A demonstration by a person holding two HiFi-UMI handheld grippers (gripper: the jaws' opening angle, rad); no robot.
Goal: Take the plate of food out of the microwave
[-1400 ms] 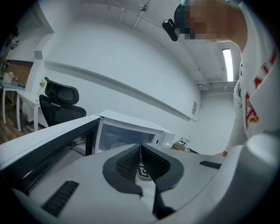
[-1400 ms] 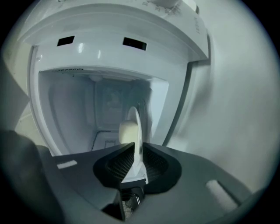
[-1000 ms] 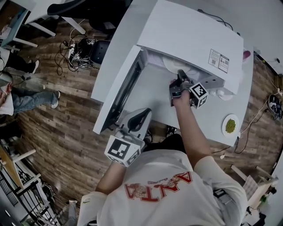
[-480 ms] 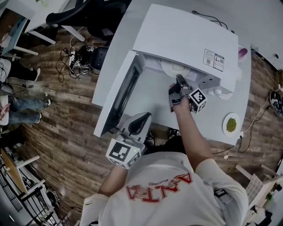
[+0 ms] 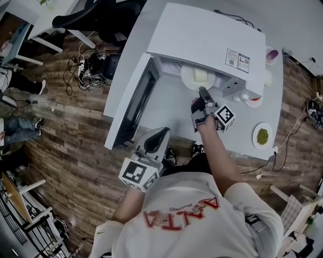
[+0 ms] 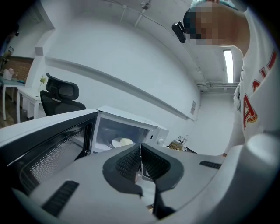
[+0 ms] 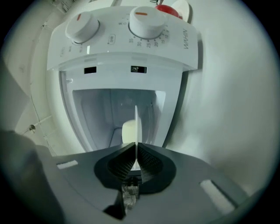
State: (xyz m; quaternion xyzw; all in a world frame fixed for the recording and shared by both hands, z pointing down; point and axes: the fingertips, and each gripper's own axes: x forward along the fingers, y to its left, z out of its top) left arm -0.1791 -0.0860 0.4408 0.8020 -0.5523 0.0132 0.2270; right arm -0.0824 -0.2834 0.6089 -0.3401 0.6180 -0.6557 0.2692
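Note:
The white microwave (image 5: pixel 207 40) stands on the table with its door (image 5: pixel 133 103) swung open to the left. A white plate (image 5: pixel 189 79) carrying a pale block of food (image 5: pixel 201 75) sits at the cavity mouth. My right gripper (image 5: pixel 202 90) has just been closing and is shut on the plate's near rim. In the right gripper view the plate (image 7: pixel 136 127) runs edge-on between the pads of that gripper (image 7: pixel 136 159), with the food (image 7: pixel 128 131) behind. My left gripper (image 5: pixel 164 132) hangs by the door's near end, shut and empty (image 6: pixel 140 159).
A small plate of green food (image 5: pixel 262 136) lies at the table's right edge. A red-and-white dish (image 5: pixel 252 98) and a pink cup (image 5: pixel 272 54) stand right of the microwave. An office chair (image 5: pixel 91 12) and floor cables (image 5: pixel 88 63) are to the left.
The plate shows further out of the microwave's mouth than before, and the right gripper has drawn back with it. The left gripper has stayed where it was.

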